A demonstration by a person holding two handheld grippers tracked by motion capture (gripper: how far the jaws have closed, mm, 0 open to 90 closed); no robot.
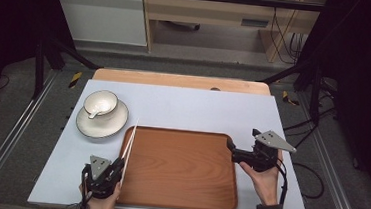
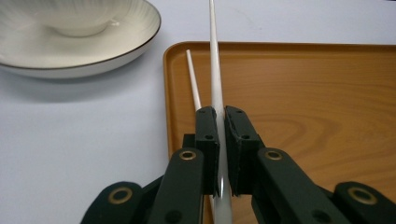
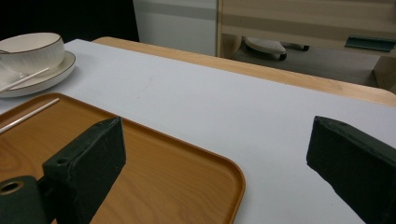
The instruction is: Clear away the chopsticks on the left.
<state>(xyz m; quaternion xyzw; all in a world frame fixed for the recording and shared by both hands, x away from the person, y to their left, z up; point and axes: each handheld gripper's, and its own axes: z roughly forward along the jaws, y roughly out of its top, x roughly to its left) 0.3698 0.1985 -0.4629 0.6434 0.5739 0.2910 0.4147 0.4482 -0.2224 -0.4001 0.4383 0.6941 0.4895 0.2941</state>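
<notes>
Two white chopsticks (image 1: pixel 130 141) run along the left rim of a brown wooden tray (image 1: pixel 178 169). My left gripper (image 1: pixel 118 166) is at the tray's near left corner, shut on the near end of one chopstick (image 2: pixel 215 70), which points away towards the plate. The second chopstick (image 2: pixel 193 84) lies just left of the held one, over the tray's rim; whether the jaws also hold it is hidden. My right gripper (image 1: pixel 241 140) hovers at the tray's right rim with its jaws wide apart and nothing between them (image 3: pixel 219 140).
A white plate (image 1: pixel 86 127) at the table's left carries a white bowl (image 1: pixel 102 101) with a spoon (image 1: pixel 94 112) in it. The light blue mat (image 1: pixel 198 110) covers the table. Dark frame posts stand around it.
</notes>
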